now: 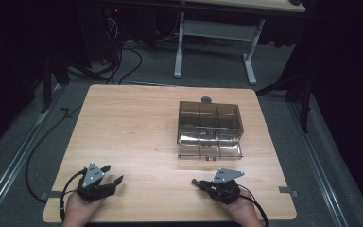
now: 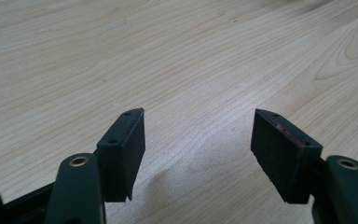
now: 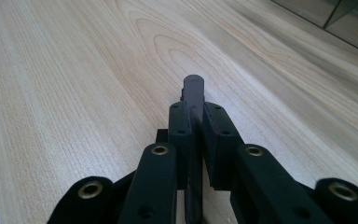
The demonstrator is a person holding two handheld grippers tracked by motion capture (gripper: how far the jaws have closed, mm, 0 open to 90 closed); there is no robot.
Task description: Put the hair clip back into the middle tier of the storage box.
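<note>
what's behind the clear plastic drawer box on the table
A small dark round object sits on the table just past the far edge of the smoky clear drawer box. The box covers its lower part, so I cannot tell what it is.

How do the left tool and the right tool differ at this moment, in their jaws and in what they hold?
The left tool has its jaws wide apart with bare wood between them; the right tool has its jaws shut on a thin dark object. The left tool holds nothing; the right tool's object sticks out past its jaws. In the high view the right tool lies nearer the transparent drawer box than the left tool. Both are black and sit low at the table's near edge.
</note>
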